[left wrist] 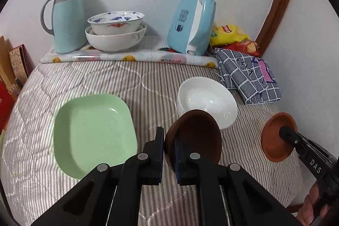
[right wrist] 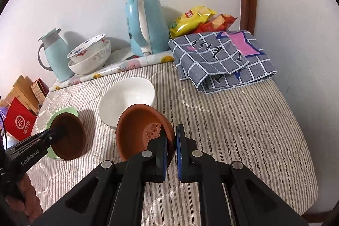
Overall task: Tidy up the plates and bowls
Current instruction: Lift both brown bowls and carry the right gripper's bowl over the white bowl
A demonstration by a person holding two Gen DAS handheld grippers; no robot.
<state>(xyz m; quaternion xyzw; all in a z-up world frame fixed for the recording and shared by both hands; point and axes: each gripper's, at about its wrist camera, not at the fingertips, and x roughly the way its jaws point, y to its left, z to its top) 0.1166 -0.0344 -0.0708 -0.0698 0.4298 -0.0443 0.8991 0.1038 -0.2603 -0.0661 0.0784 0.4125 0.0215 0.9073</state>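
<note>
Left wrist view, left gripper jaws clamped on dark brown dish rim, right gripper likewise on terracotta dish, green plate mostly hidden, probably.

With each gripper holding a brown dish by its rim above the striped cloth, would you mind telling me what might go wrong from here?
1. The left gripper pinches its brown dish only at the rim, tilted on edge; it may slip or swing.
2. That dish hangs right beside the white bowl and could knock it.
3. The right gripper holds the other brown dish the same way, so bringing the two together risks a clash.
</note>
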